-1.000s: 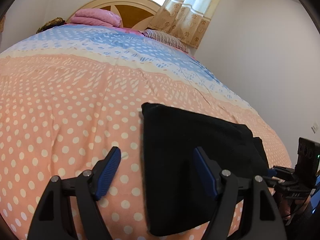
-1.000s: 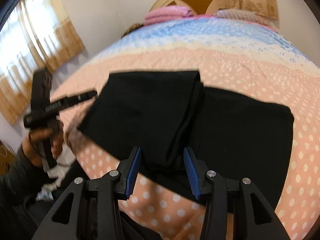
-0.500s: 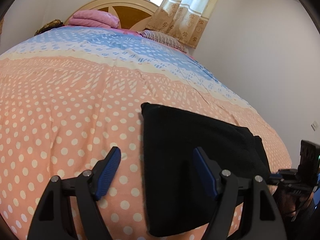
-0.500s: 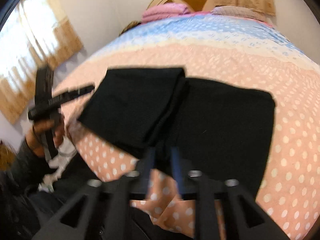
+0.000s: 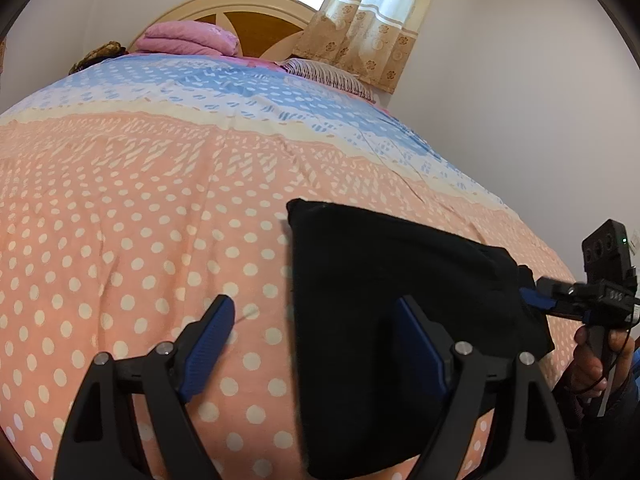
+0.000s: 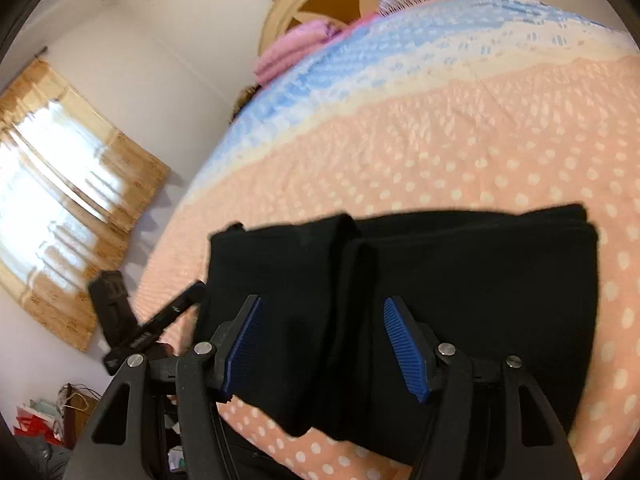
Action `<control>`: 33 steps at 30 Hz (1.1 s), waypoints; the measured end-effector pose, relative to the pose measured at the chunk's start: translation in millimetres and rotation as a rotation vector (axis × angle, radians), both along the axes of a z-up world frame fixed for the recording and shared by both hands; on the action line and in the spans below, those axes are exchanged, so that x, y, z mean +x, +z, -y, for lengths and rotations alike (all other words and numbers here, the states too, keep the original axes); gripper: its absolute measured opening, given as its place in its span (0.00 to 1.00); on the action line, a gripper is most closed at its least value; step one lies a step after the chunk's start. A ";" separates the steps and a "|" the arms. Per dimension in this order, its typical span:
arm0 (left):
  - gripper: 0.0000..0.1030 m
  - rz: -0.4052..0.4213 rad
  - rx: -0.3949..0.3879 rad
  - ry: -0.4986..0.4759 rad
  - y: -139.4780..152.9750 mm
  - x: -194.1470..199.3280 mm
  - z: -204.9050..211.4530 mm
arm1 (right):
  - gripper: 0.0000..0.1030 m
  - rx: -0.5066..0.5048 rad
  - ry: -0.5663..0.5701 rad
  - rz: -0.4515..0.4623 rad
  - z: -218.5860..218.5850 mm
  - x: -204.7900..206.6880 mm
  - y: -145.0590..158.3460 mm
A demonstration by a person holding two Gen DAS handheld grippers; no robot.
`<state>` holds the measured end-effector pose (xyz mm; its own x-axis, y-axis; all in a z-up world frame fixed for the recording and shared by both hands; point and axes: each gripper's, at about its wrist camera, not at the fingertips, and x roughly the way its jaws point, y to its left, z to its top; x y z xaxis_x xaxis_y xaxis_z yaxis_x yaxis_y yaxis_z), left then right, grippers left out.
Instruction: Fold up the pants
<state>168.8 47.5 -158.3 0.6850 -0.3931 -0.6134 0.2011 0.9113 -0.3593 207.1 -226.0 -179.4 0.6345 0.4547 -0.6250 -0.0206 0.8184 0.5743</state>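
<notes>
At the lower frame edge a bed (image 5: 120, 220) in a peach dotted cover carries the folded black pants (image 5: 380, 300), long axis across the right wrist view. The left hand-held gripper (image 5: 316, 348) and right hand-held gripper (image 6: 320, 344) both stand spread, just widened, pinching nothing. Beyond: headboard (image 5: 256, 20), curtains (image 5: 360, 12).

Pants (image 5: 384, 304): near edge cut off by frame bottom in left wrist view, right end behind other gripper (image 5: 560, 304). Right wrist view: whole pic motion-blurred, esp. bedspread (image 6: 440, 140) dots & curtain (image 6: 60, 200). Clutter on floor (image 6: 44, 420) bottom left too small/dark to ID. Headboard (image 6: 316, 0) top cut off.
</notes>
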 end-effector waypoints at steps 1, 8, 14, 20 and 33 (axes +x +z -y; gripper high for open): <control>0.82 -0.003 0.000 0.000 -0.7 0.2 -0.2 | 0.52 -0.004 0.021 -0.008 -7.7 2.1 -4.0; 0.82 -0.009 0.006 -0.010 -2.0 0.2 4.0 | 0.15 -0.049 0.053 0.065 -23.4 -5.8 0.2; 0.82 0.018 0.025 -0.021 12.0 -1.7 10.7 | 0.14 -0.128 0.077 0.202 -27.7 -36.1 46.6; 0.87 0.048 0.077 -0.049 23.6 1.2 28.1 | 0.14 -0.147 0.005 0.191 11.0 -56.1 52.3; 0.87 0.029 0.183 -0.104 11.3 9.4 65.9 | 0.14 -0.096 -0.144 0.057 73.2 -73.7 15.9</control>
<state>178.2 -18.5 -147.0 0.6651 -0.3464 -0.6616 0.3050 0.9346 -0.1828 133.4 -299.2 -163.5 0.7243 0.2962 -0.6226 0.0706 0.8664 0.4943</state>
